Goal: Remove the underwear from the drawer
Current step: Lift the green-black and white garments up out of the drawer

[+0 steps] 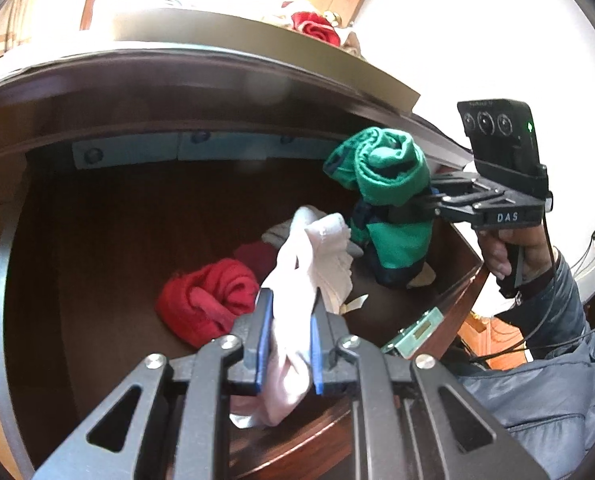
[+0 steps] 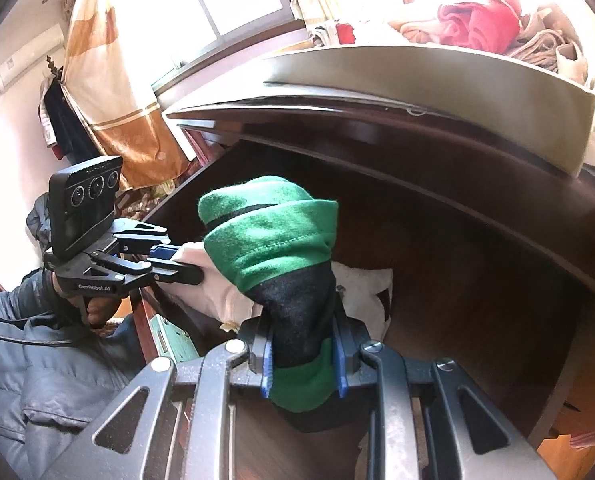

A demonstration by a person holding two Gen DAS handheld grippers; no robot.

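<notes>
A pale pink underwear [image 1: 297, 280] hangs pinched between the blue pads of my left gripper [image 1: 291, 312], lifted over the open dark wooden drawer [image 1: 109, 208]. My right gripper [image 2: 303, 336] is shut on a green and navy underwear [image 2: 273, 240], held above the drawer's right side; in the left wrist view that green underwear [image 1: 389, 176] sits at the tip of the right gripper [image 1: 425, 204]. A red rolled underwear [image 1: 209, 300] lies on the drawer floor, with a darker red piece [image 1: 253, 254] behind it. In the right wrist view the left gripper [image 2: 189, 264] clamps the pale cloth [image 2: 213, 284].
The desk top [image 1: 257, 52] overhangs the drawer, with a red cloth [image 1: 317, 28] on it. A white cloth [image 2: 361, 288] lies on the drawer floor. A person's padded grey-blue sleeve [image 1: 557, 368] is at the lower right. A lock plate [image 1: 417, 332] sits on the drawer's front edge.
</notes>
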